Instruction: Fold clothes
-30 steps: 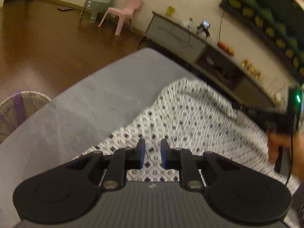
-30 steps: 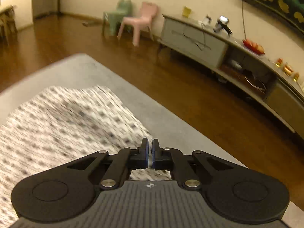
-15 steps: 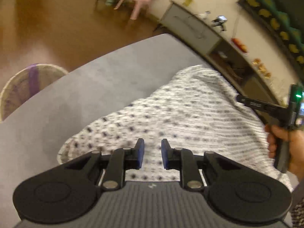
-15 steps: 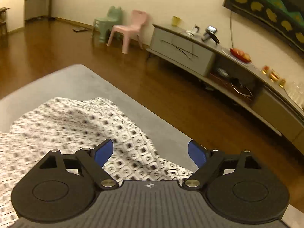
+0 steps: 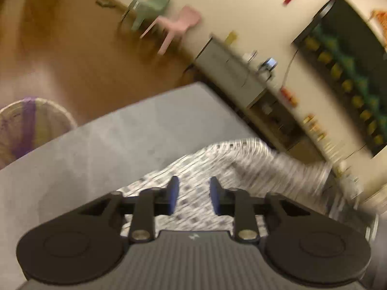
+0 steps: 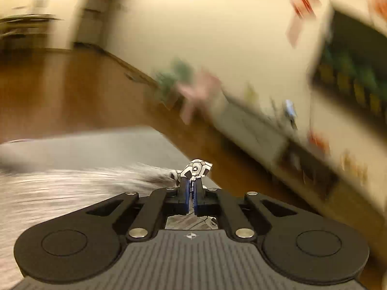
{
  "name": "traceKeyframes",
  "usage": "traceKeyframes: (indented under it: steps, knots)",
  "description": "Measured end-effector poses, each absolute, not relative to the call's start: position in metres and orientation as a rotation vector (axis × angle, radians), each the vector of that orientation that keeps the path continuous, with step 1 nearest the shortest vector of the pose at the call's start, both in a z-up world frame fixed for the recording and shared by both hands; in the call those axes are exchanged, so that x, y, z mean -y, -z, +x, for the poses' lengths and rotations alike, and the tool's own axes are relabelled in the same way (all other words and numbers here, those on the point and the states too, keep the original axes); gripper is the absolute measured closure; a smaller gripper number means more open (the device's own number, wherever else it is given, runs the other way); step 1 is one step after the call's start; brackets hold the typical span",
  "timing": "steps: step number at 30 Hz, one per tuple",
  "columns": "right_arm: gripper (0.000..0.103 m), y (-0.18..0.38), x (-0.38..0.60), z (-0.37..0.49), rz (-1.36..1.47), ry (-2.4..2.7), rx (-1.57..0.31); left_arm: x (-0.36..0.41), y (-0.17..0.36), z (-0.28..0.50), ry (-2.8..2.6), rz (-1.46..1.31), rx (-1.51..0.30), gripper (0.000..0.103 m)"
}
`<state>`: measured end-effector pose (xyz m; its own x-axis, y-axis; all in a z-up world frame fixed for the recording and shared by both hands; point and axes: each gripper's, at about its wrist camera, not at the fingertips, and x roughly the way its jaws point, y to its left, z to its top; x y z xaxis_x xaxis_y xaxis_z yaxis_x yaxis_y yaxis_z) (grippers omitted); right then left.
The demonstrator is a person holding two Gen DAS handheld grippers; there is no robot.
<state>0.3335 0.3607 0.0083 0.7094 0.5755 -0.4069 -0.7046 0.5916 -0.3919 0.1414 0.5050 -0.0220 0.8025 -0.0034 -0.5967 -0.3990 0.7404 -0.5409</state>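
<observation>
A white garment with a small dark geometric print [image 5: 217, 164] lies on the grey table [image 5: 135, 130]. My left gripper [image 5: 193, 191] hangs just above the cloth with its jaws a small gap apart and nothing between them. My right gripper [image 6: 191, 188] is shut on an edge of the same garment [image 6: 196, 169], a fold of which sticks up past the fingertips. The rest of the cloth streams off to the left in the right wrist view, blurred by motion.
A woven basket [image 5: 31, 125] stands on the wooden floor past the table's left edge. A low grey TV cabinet [image 5: 237, 77] runs along the far wall. A green chair [image 5: 150, 7] and a pink chair [image 5: 179, 24] stand beyond it.
My right gripper was wide open half a second ago and has now shut on the garment's edge and lifted it. My left gripper stayed slightly open and swung left above the cloth.
</observation>
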Motion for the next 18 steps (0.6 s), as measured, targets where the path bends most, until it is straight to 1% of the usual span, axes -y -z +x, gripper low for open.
traceKeyframes:
  steps: [1, 3, 5, 6, 8, 9, 10, 12, 13, 14, 17, 18]
  knots:
    - [0.1, 0.003, -0.364, 0.302, -0.616, -0.79, -0.245, -0.501, 0.02, 0.138, -0.224, -0.701, -0.605, 0.066]
    - [0.092, 0.034, -0.37, 0.263, -0.717, -0.811, -0.297, -0.492, 0.02, 0.133, -0.205, -0.685, -0.627, 0.065]
    - [0.069, 0.046, -0.356, 0.257, -0.661, -0.763, -0.402, -0.482, 0.023, 0.13, -0.172, -0.67, -0.661, 0.064]
    - [0.064, 0.042, -0.342, 0.255, -0.591, -0.749, -0.441, -0.473, 0.021, 0.13, -0.153, -0.636, -0.664, 0.062]
    - [0.042, 0.031, -0.312, 0.252, -0.469, -0.715, -0.5, -0.457, 0.019, 0.131, -0.114, -0.568, -0.668, 0.053]
    - [0.038, 0.026, -0.296, 0.251, -0.426, -0.69, -0.521, -0.449, 0.018, 0.131, -0.099, -0.532, -0.671, 0.046]
    - [0.032, 0.021, -0.279, 0.251, -0.393, -0.665, -0.54, -0.437, 0.02, 0.136, -0.108, -0.475, -0.682, 0.041]
    - [0.025, 0.013, -0.243, 0.249, -0.345, -0.604, -0.571, -0.414, 0.025, 0.144, -0.126, -0.36, -0.704, 0.039]
    - [0.019, 0.011, -0.221, 0.253, -0.317, -0.559, -0.584, -0.403, 0.027, 0.149, -0.134, -0.303, -0.714, 0.039]
    - [0.017, 0.008, -0.193, 0.258, -0.255, -0.498, -0.609, -0.391, 0.029, 0.153, -0.143, -0.246, -0.723, 0.039]
    - [0.016, 0.002, -0.101, 0.273, -0.011, -0.3, -0.689, -0.357, 0.037, 0.167, -0.169, -0.075, -0.75, 0.039]
    - [0.016, 0.004, -0.067, 0.282, 0.097, -0.231, -0.711, -0.35, 0.041, 0.171, -0.184, -0.037, -0.758, 0.041]
